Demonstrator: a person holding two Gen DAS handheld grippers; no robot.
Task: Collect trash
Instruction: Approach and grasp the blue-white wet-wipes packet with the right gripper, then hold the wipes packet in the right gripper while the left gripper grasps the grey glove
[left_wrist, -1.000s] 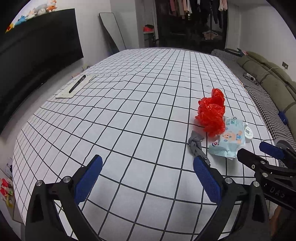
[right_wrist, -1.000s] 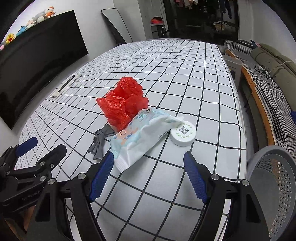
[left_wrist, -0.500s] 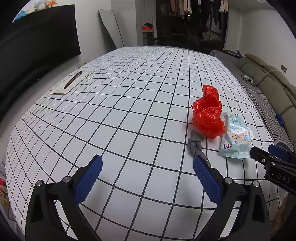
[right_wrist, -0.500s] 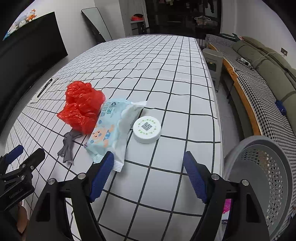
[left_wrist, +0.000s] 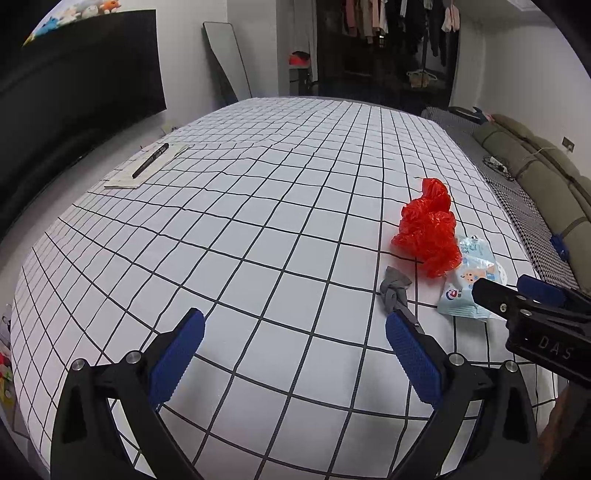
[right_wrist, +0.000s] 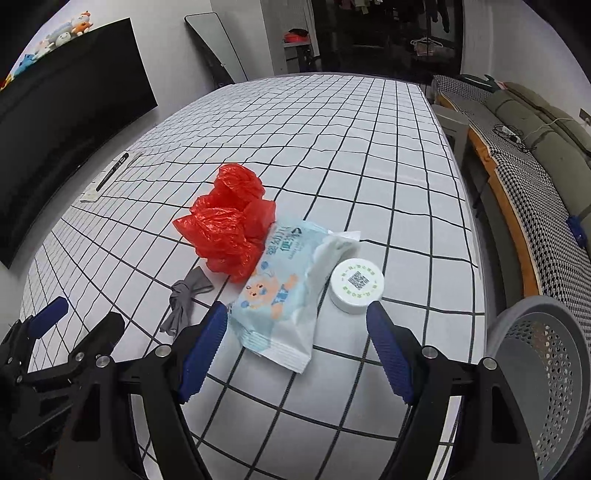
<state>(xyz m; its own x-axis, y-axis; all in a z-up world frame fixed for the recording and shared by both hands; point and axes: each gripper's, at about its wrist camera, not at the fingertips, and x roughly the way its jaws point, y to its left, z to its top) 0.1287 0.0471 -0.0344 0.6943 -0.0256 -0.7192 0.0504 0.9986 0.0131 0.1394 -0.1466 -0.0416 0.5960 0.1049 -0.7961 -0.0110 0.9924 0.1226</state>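
Observation:
A crumpled red plastic bag (right_wrist: 229, 221) lies on the checked tablecloth (right_wrist: 332, 129), touching a light blue wet-wipes pack (right_wrist: 284, 291). A grey knotted rag (right_wrist: 186, 299) lies to its left and a white round lid (right_wrist: 356, 286) to its right. My right gripper (right_wrist: 295, 343) is open and empty, just short of the wipes pack. My left gripper (left_wrist: 293, 350) is open and empty over bare cloth; the rag (left_wrist: 395, 291), the red bag (left_wrist: 428, 232) and the wipes pack (left_wrist: 465, 284) lie to its right. A grey perforated bin (right_wrist: 543, 369) stands beside the table at the right.
A black pen on a paper slip (left_wrist: 147, 166) lies at the table's far left. A sofa (right_wrist: 546, 140) runs along the right wall. A large dark screen (left_wrist: 74, 92) hangs on the left wall. The right gripper also shows in the left wrist view (left_wrist: 517, 295).
Both grippers have shifted slightly over the table's near edge. The right wrist view swung right, then back toward the wipes pack. All objects lie where they were.

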